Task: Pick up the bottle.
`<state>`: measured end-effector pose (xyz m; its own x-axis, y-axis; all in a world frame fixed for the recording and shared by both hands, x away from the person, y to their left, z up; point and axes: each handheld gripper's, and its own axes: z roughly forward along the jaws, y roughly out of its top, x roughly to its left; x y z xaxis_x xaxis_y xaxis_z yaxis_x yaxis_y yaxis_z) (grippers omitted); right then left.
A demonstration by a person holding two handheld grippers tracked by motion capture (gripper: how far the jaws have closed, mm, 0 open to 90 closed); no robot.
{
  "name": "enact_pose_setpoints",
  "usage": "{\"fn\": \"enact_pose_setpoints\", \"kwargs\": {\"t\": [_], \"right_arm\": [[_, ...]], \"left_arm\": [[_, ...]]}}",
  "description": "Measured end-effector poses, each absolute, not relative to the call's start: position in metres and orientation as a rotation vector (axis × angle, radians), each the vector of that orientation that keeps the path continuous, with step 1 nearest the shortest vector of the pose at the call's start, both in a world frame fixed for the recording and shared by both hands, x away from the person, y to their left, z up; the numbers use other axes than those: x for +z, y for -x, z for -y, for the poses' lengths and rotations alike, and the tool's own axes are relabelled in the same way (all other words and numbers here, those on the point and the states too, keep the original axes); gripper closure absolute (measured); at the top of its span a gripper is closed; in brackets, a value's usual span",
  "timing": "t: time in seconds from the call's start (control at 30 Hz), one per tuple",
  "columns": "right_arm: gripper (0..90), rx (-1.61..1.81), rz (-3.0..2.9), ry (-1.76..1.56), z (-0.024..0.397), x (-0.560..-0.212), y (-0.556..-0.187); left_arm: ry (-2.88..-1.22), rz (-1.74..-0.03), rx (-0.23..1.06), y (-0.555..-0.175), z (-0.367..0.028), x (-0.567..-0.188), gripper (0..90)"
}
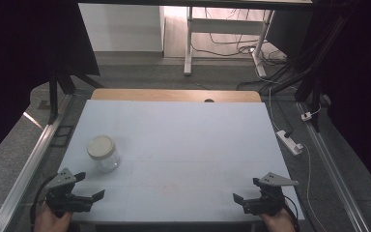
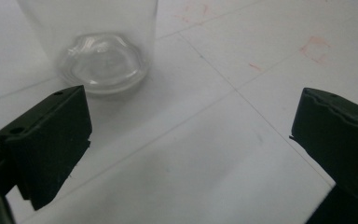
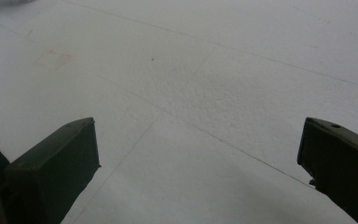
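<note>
Nearby, clear round glass jar (image 1: pixel 103 153), cream lid.

Materials on my feed – glass, matt board, black plastic.

The jar (image 1: pixel 104 154) looks like clear glass w/ a glossy, thick base that catches the light; its lid (image 1: pixel 100 146) is pale and dull, prob. plastic. The table (image 1: pixel 174 135) top reads as white matt sheet, slightly pebbled up close, w/ a bare wood edge at the far side. Left gripper (image 1: pixel 90 186) and right gripper (image 1: pixel 245 189) – jaws are matt black plastic, top plates dull grey metal. Floor rails (image 1: pixel 34 154) look like brushed metal.
</note>
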<state>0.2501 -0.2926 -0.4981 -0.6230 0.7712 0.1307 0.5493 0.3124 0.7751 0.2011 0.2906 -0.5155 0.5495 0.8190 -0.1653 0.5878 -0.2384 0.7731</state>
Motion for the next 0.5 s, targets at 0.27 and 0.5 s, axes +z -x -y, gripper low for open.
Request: {"fn": "enact_pose_setpoints", "kwargs": {"t": [0.27, 0.5], "right_arm": [[0.0, 1.198, -2.326, -1.199, 0.292, -0.498, -0.251], [0.0, 1.189, -2.329, -1.195, 0.291, -0.499, -0.251]], "left_arm": [[-1.941, -1.161, 0.377, -0.213, -0.29, -0.518, 0.0], [-1.925, -1.173, 0.431, -0.222, -0.289, -0.514, 0.0]]}}
